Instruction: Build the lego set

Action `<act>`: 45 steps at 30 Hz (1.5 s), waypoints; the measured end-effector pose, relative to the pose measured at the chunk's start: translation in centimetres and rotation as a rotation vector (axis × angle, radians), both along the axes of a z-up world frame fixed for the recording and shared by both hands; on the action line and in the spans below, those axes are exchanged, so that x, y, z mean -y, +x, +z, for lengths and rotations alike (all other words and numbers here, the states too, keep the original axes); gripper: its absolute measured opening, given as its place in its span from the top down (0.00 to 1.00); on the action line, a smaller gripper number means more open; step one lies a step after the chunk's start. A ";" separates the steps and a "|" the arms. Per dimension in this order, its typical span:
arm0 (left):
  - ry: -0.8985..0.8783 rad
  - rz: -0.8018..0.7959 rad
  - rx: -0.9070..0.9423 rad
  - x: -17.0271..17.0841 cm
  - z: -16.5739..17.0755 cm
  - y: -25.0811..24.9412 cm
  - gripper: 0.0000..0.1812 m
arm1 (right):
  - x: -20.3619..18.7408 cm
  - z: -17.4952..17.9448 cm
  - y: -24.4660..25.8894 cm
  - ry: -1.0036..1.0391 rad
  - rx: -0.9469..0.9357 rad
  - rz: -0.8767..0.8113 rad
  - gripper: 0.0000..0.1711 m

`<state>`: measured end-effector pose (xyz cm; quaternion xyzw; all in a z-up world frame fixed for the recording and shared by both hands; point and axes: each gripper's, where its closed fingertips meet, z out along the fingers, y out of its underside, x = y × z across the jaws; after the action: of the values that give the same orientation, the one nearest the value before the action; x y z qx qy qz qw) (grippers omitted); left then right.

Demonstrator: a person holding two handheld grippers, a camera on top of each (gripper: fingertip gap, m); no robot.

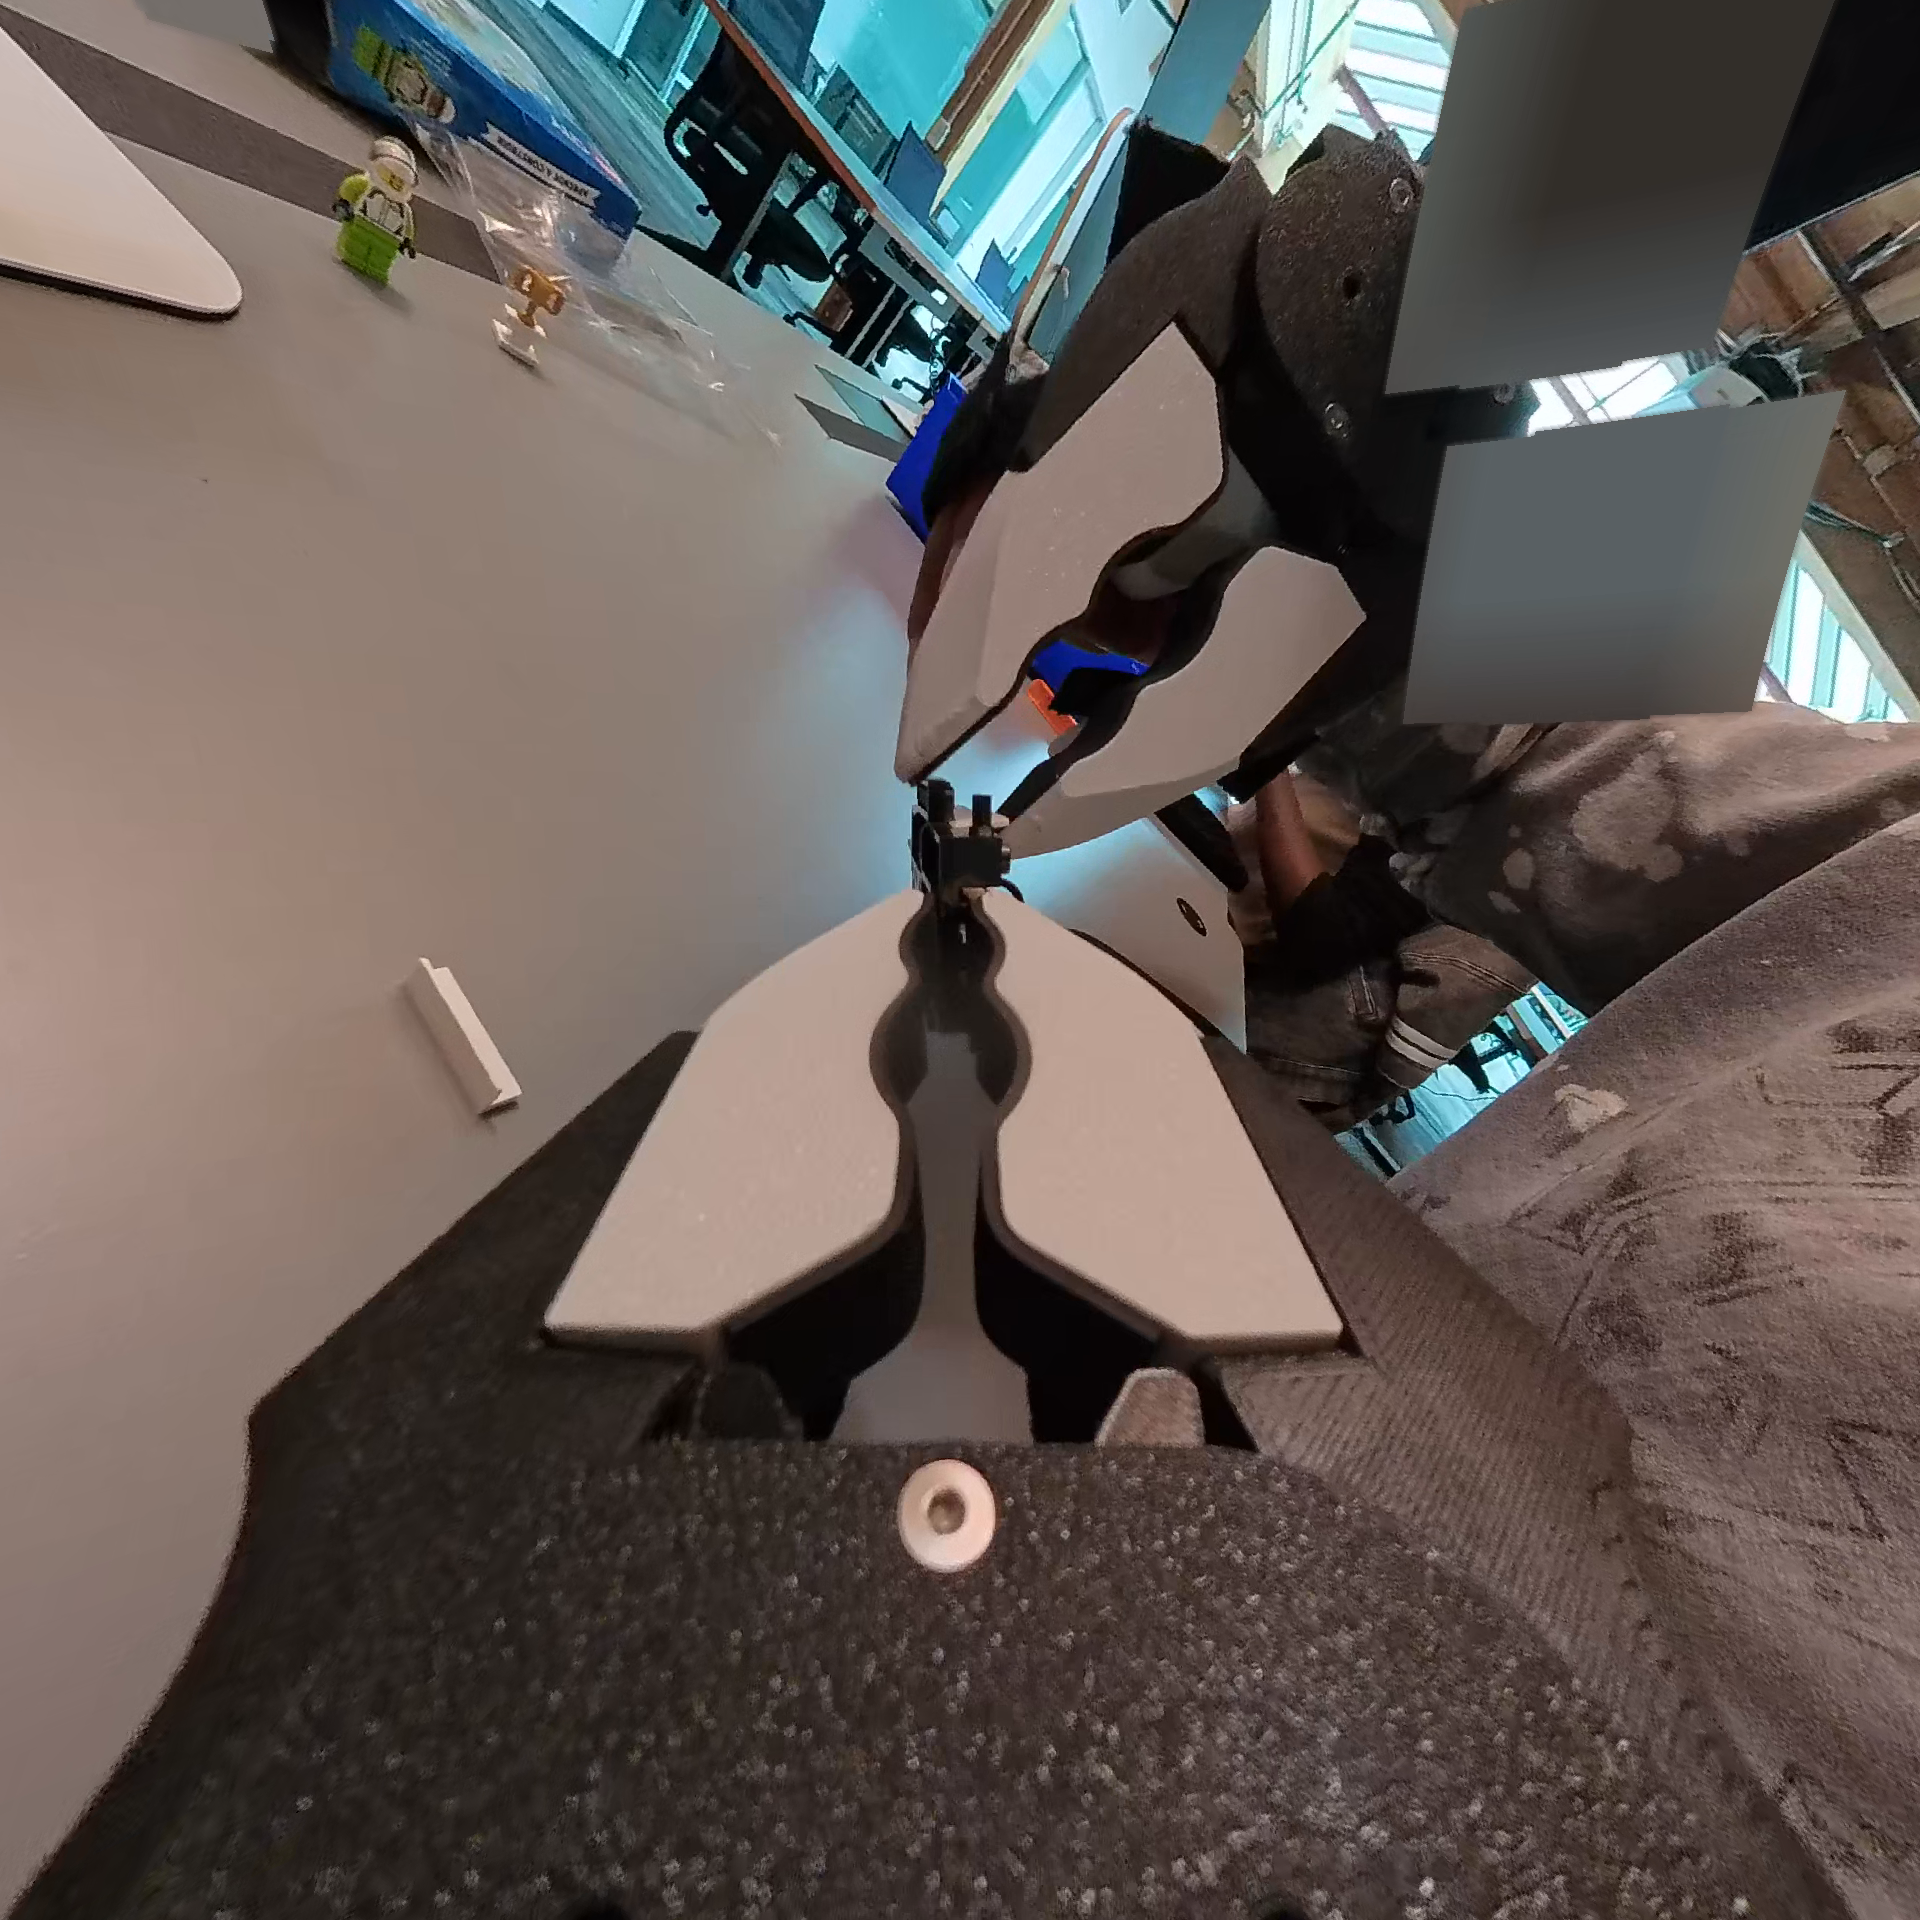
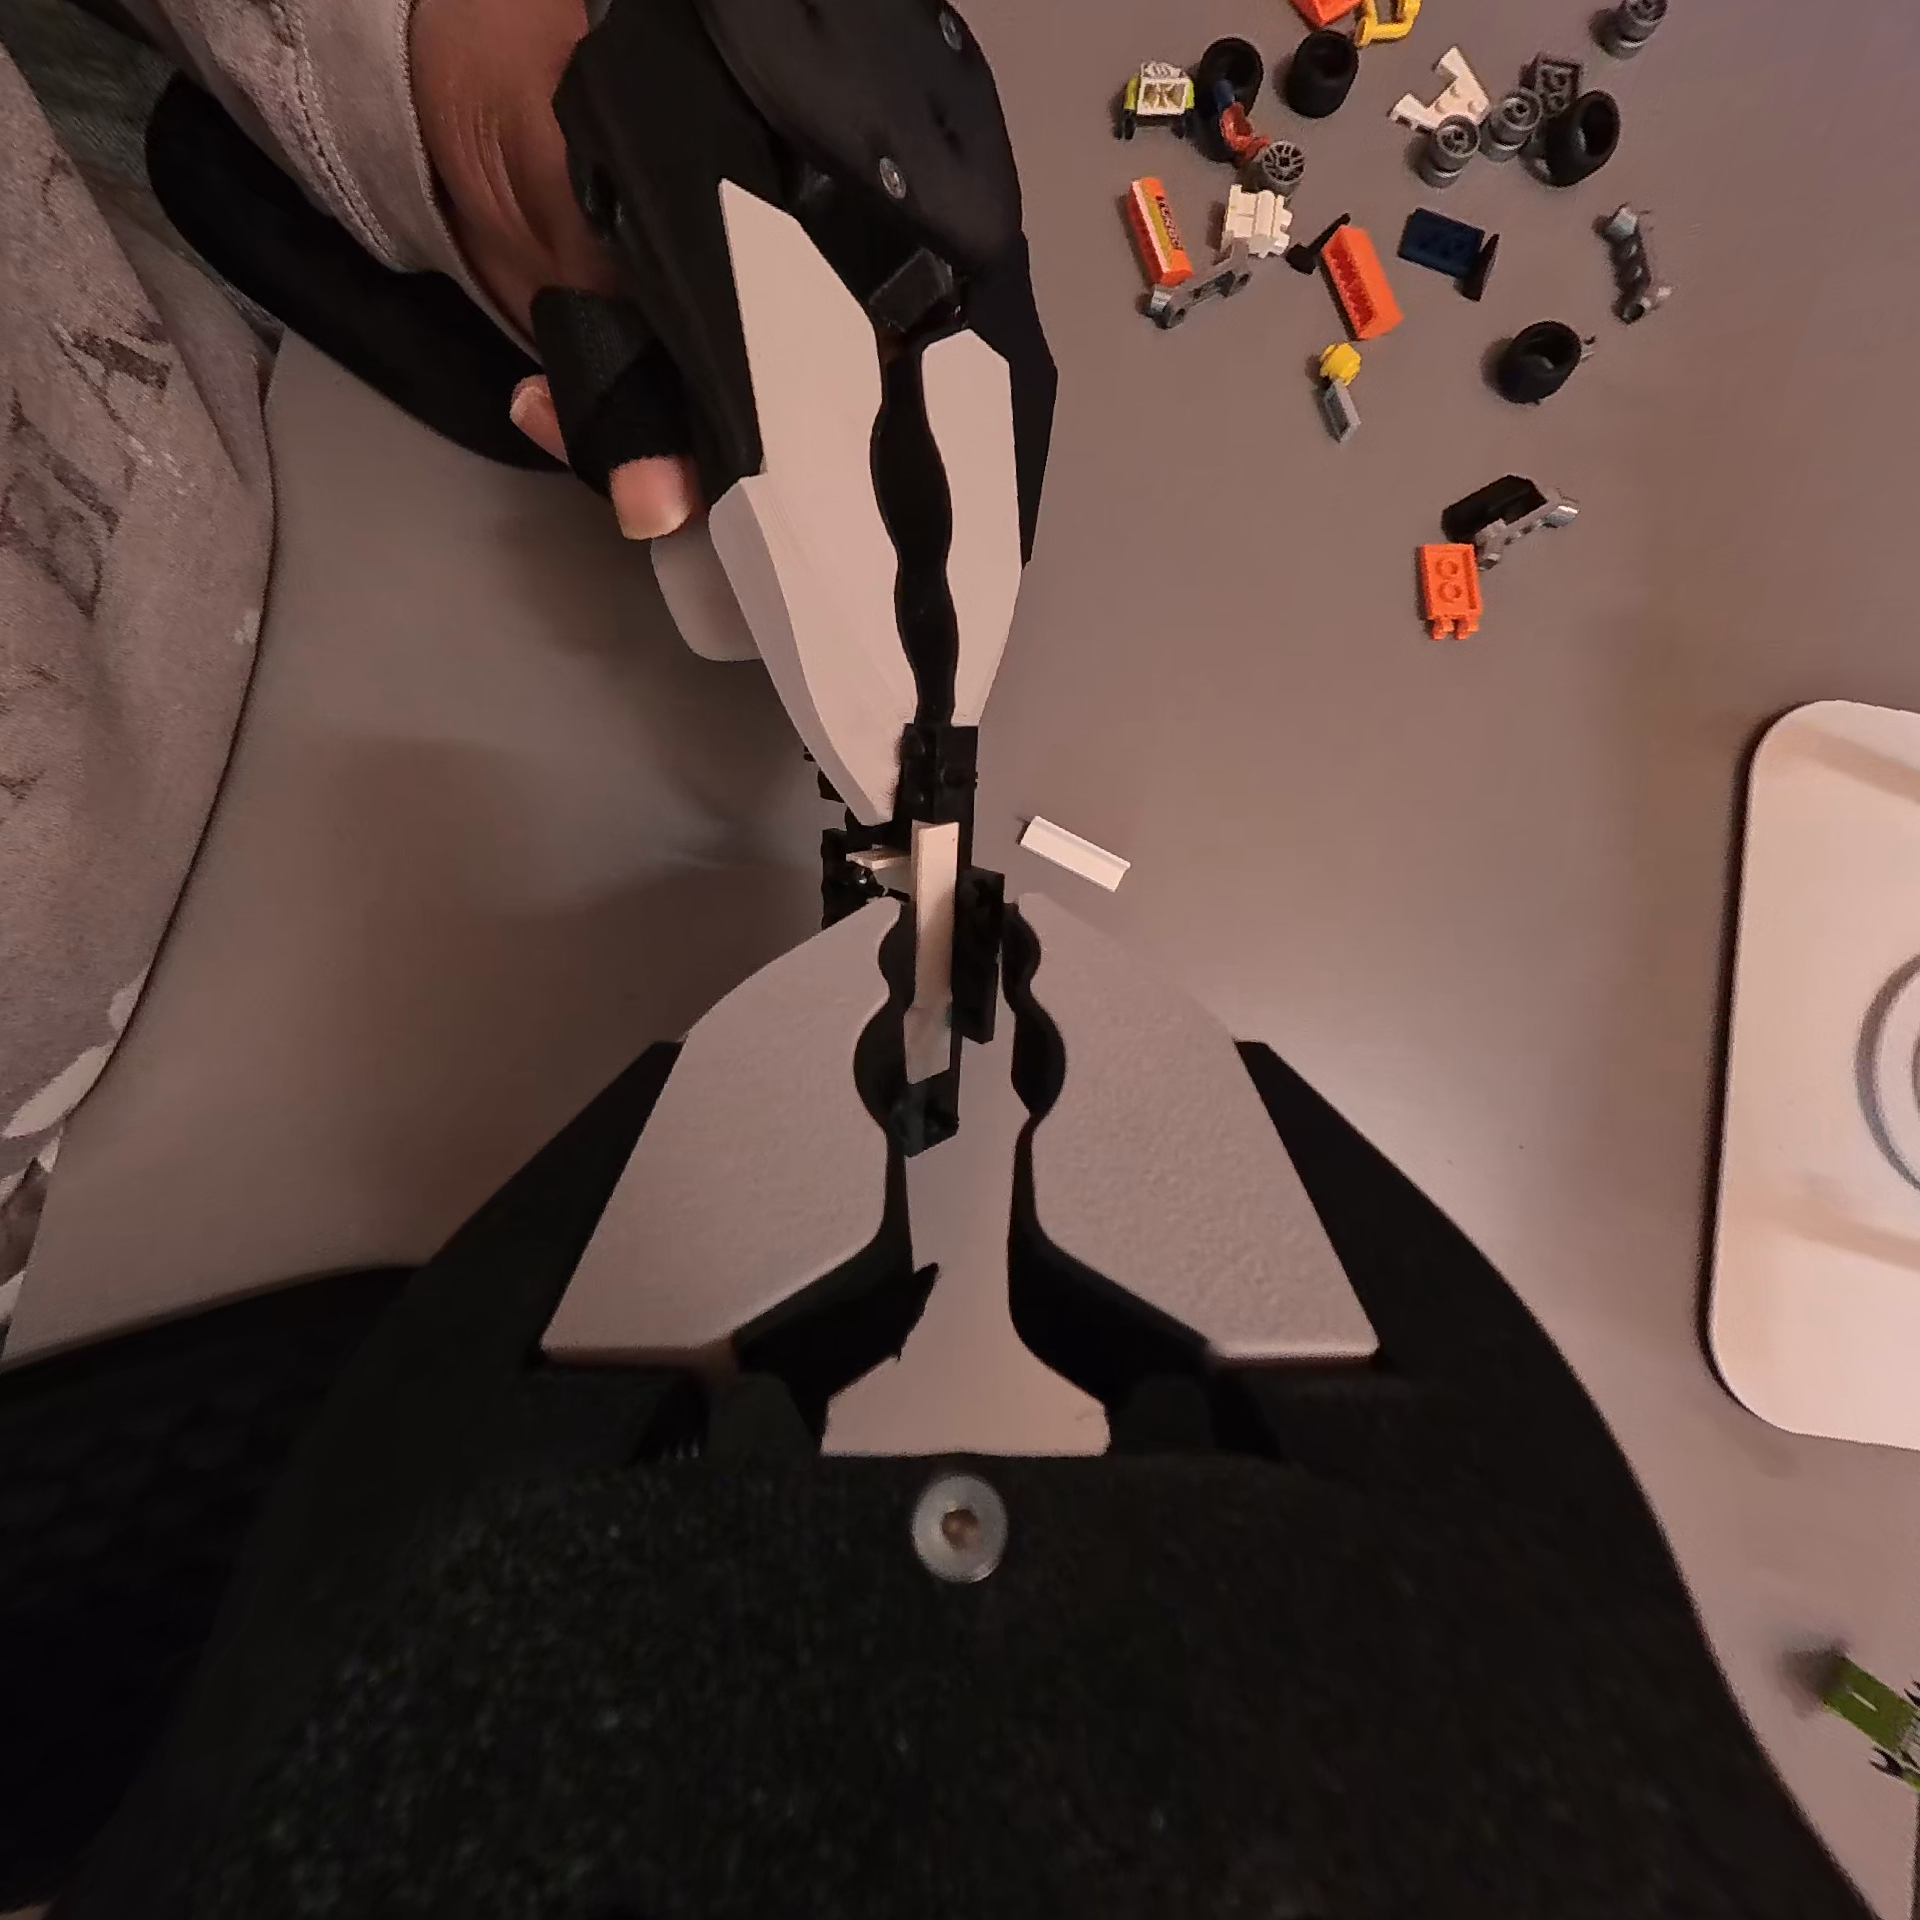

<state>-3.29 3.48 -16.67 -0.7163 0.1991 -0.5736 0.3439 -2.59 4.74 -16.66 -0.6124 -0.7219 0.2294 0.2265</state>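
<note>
Black-and-white lego assembly [image 2: 940, 935] pinched from both ends above the table [image 2: 1351, 831]: right gripper [image 2: 948, 940] clamped at 6 o'clock, left gripper [image 2: 914, 748] closed on its tip at 12. Could twist or snap apart under uneven squeeze, dropping toward white strip [image 2: 1073, 854] at 3 o'clock
</note>
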 end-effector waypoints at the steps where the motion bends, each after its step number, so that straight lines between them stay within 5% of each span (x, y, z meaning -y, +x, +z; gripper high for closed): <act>1: -0.001 0.001 0.000 0.0 0.0 0.0 0.98 | 0.0 0.0 0.0 -0.001 0.000 -0.002 0.91; 45: 0.300 0.014 -0.090 1.0 1.7 0.2 0.98 | 1.2 3.2 -0.4 0.434 -0.169 -0.158 0.88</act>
<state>-3.11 2.46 -14.95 -0.6834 0.2924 -0.5023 0.4418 -2.96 3.51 -13.45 -0.5827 -0.6825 0.1011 0.4296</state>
